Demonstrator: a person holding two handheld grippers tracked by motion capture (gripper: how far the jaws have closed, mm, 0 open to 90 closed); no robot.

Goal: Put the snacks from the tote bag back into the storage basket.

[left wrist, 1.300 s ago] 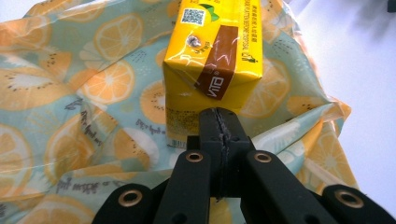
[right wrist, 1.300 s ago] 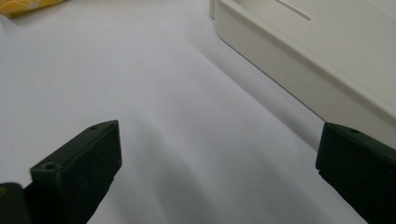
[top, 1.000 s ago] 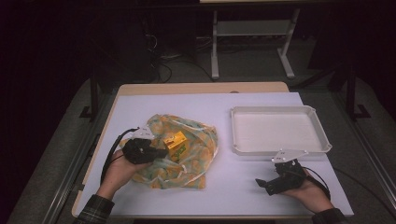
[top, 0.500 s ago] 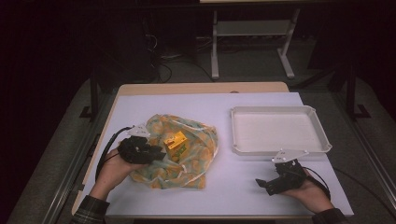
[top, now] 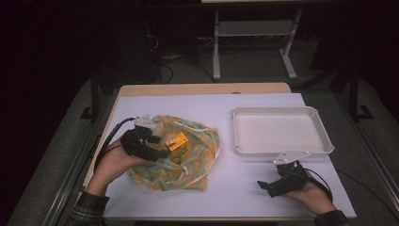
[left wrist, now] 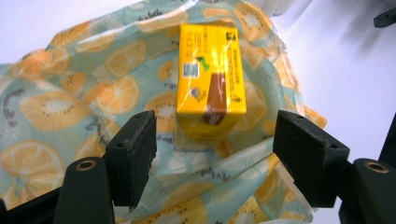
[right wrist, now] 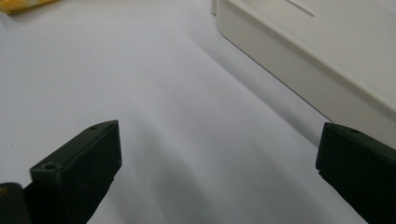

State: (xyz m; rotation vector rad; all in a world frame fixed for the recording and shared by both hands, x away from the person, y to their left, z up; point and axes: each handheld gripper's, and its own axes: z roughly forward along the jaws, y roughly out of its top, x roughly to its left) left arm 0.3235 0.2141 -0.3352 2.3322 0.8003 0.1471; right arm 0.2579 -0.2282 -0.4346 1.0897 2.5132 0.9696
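My left tool [left wrist: 215,140] has just released the carton [left wrist: 210,88] onto the bag [left wrist: 70,102] and lifted; my right tool [right wrist: 219,172], released, rests unmoved on the tabletop [right wrist: 140,93].

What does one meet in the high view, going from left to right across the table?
Left tool → yellow carton lying on the fruit-print bag → white tray; the right tool sits near the table's front edge, below the tray.
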